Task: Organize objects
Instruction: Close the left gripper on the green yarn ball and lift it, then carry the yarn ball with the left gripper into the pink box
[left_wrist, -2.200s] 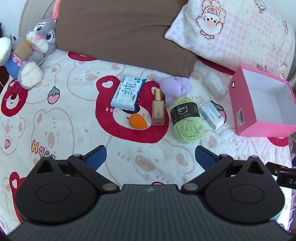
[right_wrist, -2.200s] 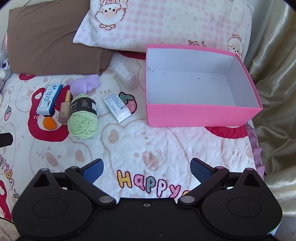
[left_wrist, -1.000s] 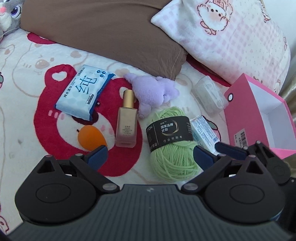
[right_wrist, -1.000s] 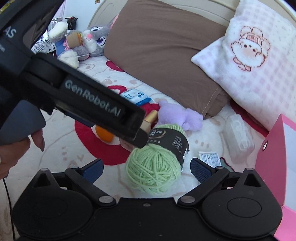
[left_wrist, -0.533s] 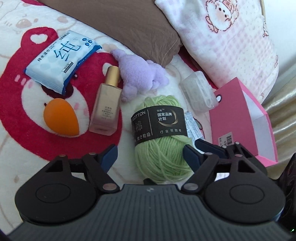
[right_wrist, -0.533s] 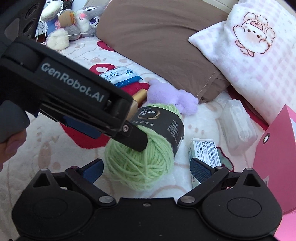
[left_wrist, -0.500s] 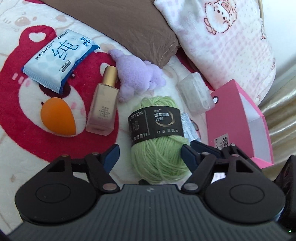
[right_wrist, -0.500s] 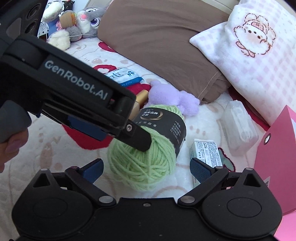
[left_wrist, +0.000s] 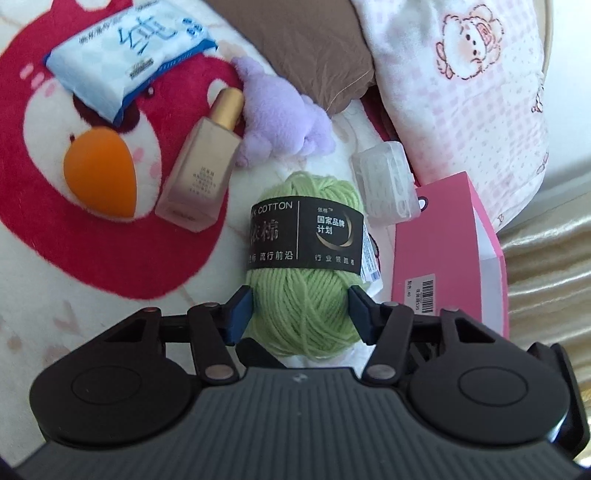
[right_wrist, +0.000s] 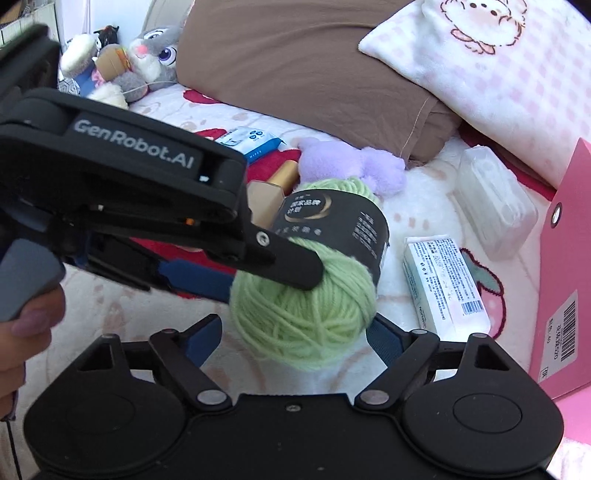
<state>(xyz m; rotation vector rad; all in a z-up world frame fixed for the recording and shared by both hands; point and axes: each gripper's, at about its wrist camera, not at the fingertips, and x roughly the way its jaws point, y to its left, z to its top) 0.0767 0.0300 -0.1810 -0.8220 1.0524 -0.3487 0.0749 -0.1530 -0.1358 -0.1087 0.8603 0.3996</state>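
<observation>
Looking through the left wrist view, the green yarn ball (left_wrist: 306, 266) is lying on the bed cover (left_wrist: 92, 317) directly ahead of the left gripper (left_wrist: 300, 309), in the middle of the picture and near to the camera. Its long axis is running from near to far, along the fingers, with the black paper band around the far half. The blue pads (left_wrist: 242, 308) are pressing on the two sides of the near, bare half, so the jaws, which have just been closing, are now gripping the yarn. The pink box (left_wrist: 443, 258) is standing to the right, just beside the ball.

Looking through the right wrist view, the same yarn ball (right_wrist: 306, 310) is sitting between the fingers of the right gripper (right_wrist: 295, 338), very near. These jaws have also been closing a little, but they are standing wide; if the pads are touching the wool I cannot tell, it seems not. The left gripper (right_wrist: 291, 273) is coming in from the left, with one finger lying over the yarn. The pink box (right_wrist: 565, 280) is at the right edge.

In my judgement the left hand has the yarn, and the coming move is a carry to the right into the box, for which the right gripper must give way.
</observation>
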